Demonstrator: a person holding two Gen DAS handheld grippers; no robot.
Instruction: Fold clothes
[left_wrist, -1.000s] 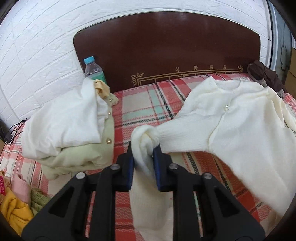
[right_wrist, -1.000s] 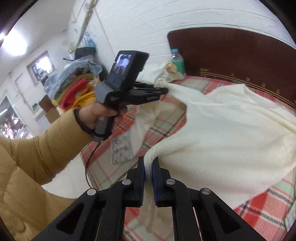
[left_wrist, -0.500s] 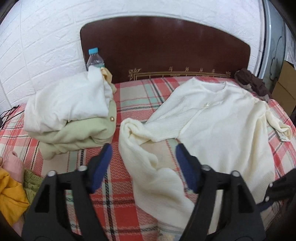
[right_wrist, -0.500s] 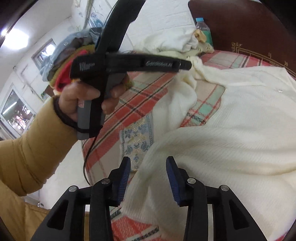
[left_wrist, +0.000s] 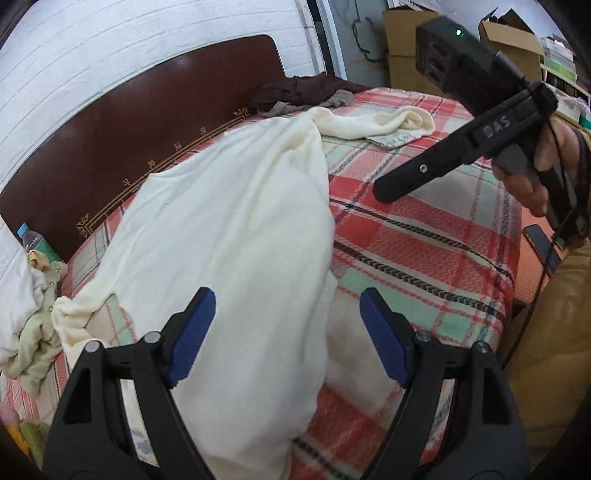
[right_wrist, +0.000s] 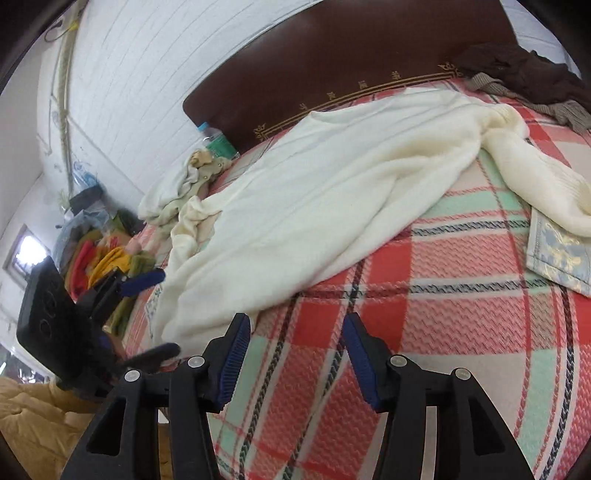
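Note:
A cream knit cardigan (left_wrist: 229, 236) lies spread on the plaid bed (left_wrist: 424, 236), one sleeve (left_wrist: 369, 123) stretched toward the far right corner. It also shows in the right wrist view (right_wrist: 332, 192). My left gripper (left_wrist: 288, 328) is open and empty, hovering over the cardigan's near hem. My right gripper (right_wrist: 295, 350) is open and empty above bare plaid blanket (right_wrist: 443, 314), just right of the hem. The right gripper also shows in the left wrist view (left_wrist: 461, 144), held in a hand. The left gripper shows in the right wrist view (right_wrist: 144, 284) at the left edge.
A pile of folded pale clothes (left_wrist: 26, 317) and a water bottle (left_wrist: 33, 242) sit at the left by the dark headboard (left_wrist: 147, 122). Brown clothes (left_wrist: 306, 90) lie at the far corner. Cardboard boxes (left_wrist: 402, 44) stand beyond the bed. Colourful clothes (right_wrist: 103, 262) are heaped beside it.
Both grippers have let go of the cardigan and opened. Both have swung to the right along the bed's near edge, the left one now over the hem.

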